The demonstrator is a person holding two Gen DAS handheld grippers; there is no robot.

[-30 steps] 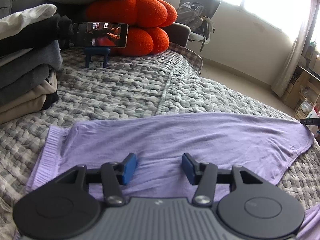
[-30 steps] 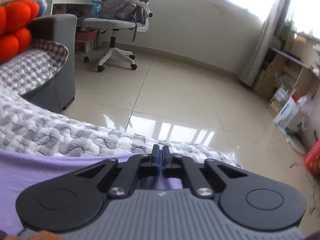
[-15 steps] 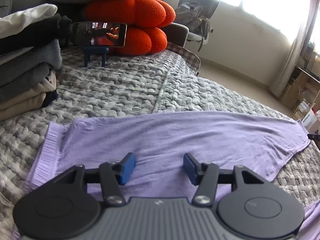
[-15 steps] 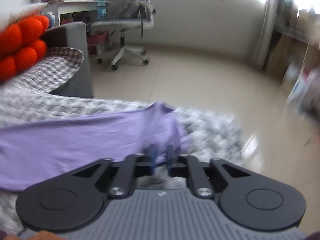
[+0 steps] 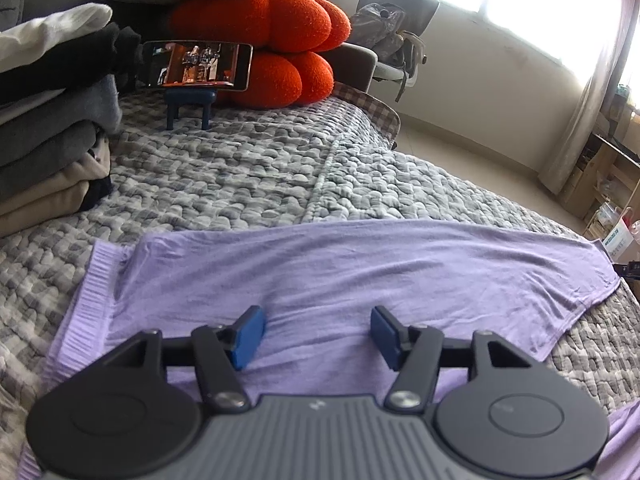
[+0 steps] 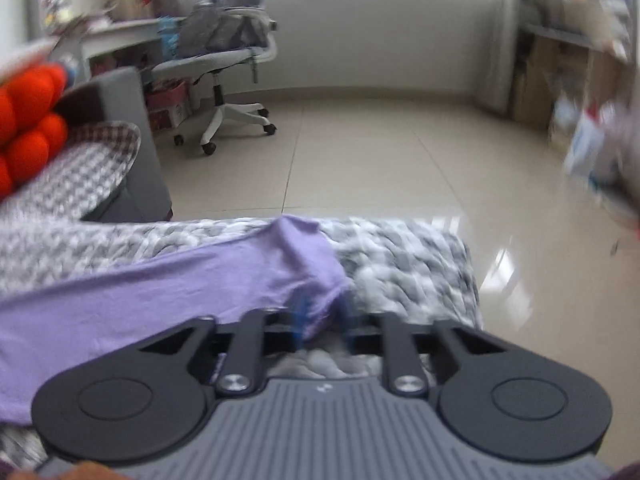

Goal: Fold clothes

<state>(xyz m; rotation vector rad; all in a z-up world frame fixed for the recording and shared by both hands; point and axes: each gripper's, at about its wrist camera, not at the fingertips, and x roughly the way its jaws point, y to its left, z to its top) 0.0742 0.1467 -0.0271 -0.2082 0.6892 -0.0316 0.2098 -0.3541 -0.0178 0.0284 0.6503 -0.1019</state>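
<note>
A lilac garment (image 5: 360,264) lies spread flat across the grey quilt (image 5: 240,168), its ribbed hem (image 5: 92,292) at the left. My left gripper (image 5: 318,334) hovers just over the cloth's near side; its jaws are opening and nothing is between them. In the blurred right wrist view the garment (image 6: 160,296) ends in a corner near the bed's right edge. My right gripper (image 6: 323,314) is at that corner with its jaws closing. The blue pads still stand a little apart, with the cloth's tip between them.
A stack of folded clothes (image 5: 44,128) sits at the left. Behind it, a phone on a small blue stand (image 5: 198,65) and orange cushions (image 5: 272,40) occupy the back of the bed. Past the quilt's edge (image 6: 420,264) lies tiled floor with an office chair (image 6: 224,64).
The right gripper's jaws went from shut to slightly apart, and its view swung so the garment's corner now lies in front of it. The left gripper's jaws stand a little wider.
</note>
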